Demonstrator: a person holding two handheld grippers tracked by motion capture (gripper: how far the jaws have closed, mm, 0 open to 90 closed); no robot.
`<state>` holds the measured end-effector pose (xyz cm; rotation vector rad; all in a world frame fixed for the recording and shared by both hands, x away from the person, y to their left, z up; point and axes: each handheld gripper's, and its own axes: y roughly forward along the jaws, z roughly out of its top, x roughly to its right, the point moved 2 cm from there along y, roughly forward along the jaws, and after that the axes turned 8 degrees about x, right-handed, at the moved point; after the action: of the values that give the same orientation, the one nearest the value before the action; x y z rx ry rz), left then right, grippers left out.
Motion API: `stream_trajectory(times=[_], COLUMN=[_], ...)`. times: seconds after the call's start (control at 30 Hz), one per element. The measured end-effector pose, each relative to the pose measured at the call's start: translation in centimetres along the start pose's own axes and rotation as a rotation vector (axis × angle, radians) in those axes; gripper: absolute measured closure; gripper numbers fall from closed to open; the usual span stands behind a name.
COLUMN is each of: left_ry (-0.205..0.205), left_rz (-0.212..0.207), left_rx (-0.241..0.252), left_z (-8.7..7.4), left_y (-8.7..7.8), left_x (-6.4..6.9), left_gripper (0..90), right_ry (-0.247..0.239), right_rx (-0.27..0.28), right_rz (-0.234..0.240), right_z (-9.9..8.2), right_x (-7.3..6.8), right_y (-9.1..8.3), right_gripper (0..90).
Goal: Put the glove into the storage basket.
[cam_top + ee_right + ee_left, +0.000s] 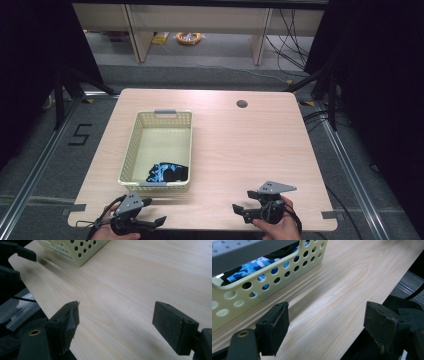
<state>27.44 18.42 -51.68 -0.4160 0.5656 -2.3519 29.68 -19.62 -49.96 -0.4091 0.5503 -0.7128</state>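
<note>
A pale yellow perforated basket (131, 150) stands on the left half of the wooden table (240, 150). A blue camouflage and black cloth (167, 172) lies in the basket's near right corner. My left gripper (154, 211) is held open over the table's front edge, just in front of the basket. In the left gripper view its jaws (327, 322) stand wide apart over bare wood, the basket (269, 287) and the cloth (249, 267) close behind. My right gripper (243, 200) is open at the front right. Nothing lies between its jaws (116, 320), and the basket's corner (75, 250) is farther off.
A round cable hole (242, 104) sits near the table's far edge. Beyond the table are desk legs, loose cables and an orange object (189, 38) on the floor. A black tape mark (80, 134) lies on the floor at the left.
</note>
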Motion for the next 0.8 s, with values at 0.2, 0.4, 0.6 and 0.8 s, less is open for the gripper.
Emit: stream_trajectory(times=[0.2,0.4,0.6,0.8], left_ry=[-0.022,-0.004,-0.002,0.008], left_rz=[0.003,-0.005,0.002,-0.001], left_rx=[0.004,-0.013,-0.013,-0.029], left_z=[-0.1,-0.2,-0.2,-0.2], left_y=[0.2,0.2,0.3,0.2], left_x=[0.2,0.1,0.2,0.1], left_gripper=[20.0,20.0,20.0,20.0], right_ry=[-0.047,-0.07,-0.067,-0.086], right_rx=[-0.007,-0.026,-0.039,-0.054], right_rz=[-0.016,-0.02,-0.055,-0.052], right_z=[-0.4,-0.9,-1.4,-1.8], right_x=[0.2,0.1,-0.2,-0.3], right_y=[-0.1,-0.4,-0.8,-0.9], right_gripper=[21.4,19.2,18.7,18.6])
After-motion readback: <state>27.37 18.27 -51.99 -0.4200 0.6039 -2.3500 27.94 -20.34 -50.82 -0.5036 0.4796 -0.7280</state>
